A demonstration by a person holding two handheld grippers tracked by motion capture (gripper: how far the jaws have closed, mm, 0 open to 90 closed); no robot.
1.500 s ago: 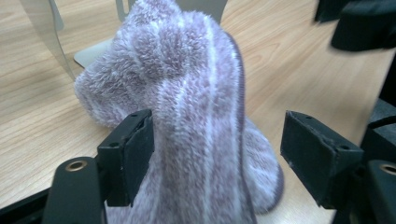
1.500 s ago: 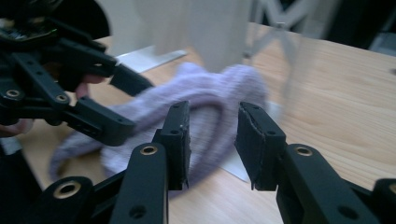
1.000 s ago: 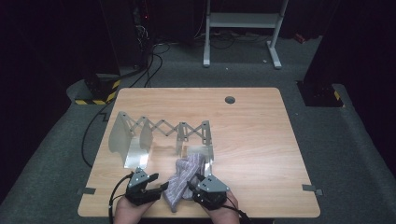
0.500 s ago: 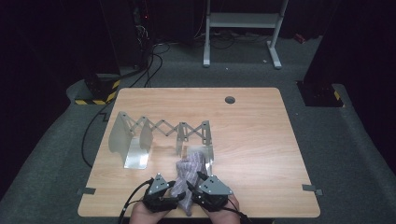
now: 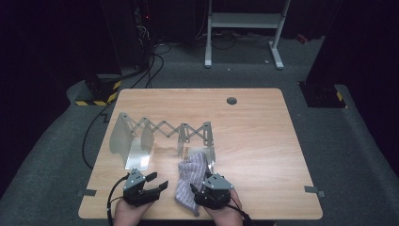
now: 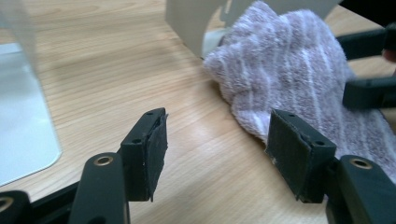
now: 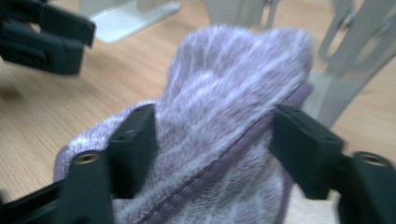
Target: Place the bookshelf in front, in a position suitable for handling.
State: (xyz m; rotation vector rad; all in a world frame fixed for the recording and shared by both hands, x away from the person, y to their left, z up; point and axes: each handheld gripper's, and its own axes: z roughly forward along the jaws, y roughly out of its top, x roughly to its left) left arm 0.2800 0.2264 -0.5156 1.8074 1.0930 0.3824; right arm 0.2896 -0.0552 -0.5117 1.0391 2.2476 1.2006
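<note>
Purple striped towel (image 5: 190,181) lies bunched at the near table edge, by the metal rack (image 5: 164,136). Right gripper (image 7: 212,140) has just been opening, wide around the towel. Left gripper (image 6: 217,144) is open, empty. Pinch one corner each, then pull apart.

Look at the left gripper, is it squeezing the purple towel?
No, the left gripper has its jaws apart over bare table, and the towel lies beside its right jaw.

A purple-and-white striped towel (image 5: 190,181) is seen crumpled in a loose heap on the worktop (image 5: 263,141), near its front edge, its far end raised against a metal rack (image 5: 164,134).
</note>
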